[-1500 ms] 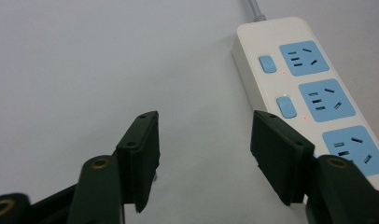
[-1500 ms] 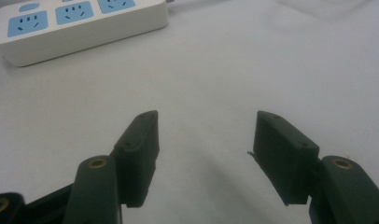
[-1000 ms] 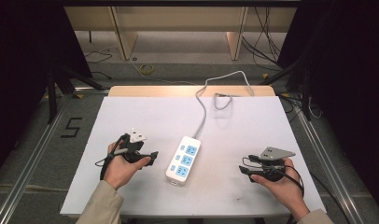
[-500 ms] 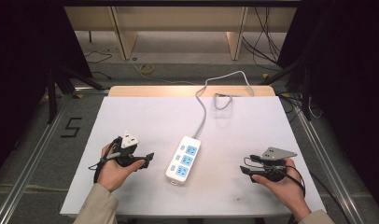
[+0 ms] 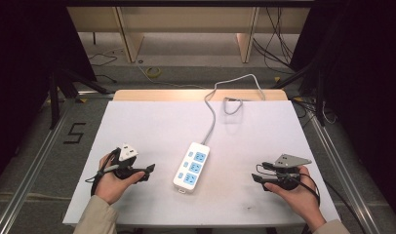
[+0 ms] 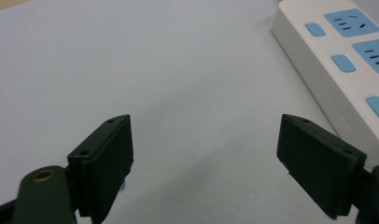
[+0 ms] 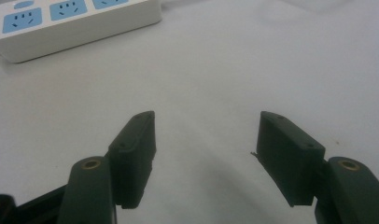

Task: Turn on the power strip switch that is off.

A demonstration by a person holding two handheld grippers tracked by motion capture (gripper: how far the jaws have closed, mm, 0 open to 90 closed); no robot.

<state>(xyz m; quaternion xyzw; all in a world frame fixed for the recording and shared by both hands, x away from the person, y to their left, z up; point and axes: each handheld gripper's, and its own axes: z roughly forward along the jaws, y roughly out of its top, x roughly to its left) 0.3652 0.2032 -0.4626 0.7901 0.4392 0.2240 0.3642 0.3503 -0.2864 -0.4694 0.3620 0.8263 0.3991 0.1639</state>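
Note:
A white power strip with blue sockets lies near the middle of the white table, its grey cable running off the far edge. My left gripper rests low at the front left, pointing toward the strip, jaws wide apart with nothing between them. The strip's edge lies just ahead to its right. My right gripper sits at the front right, open and empty, with the strip farther off at its upper left.
A loop of the grey cable lies on the table's far side. Metal rails run along both sides of the table on the floor. A number 5 is marked on the floor at left.
Both hands have drawn slightly back toward the front edge of the table. The jaws stay open and the power strip has not moved.

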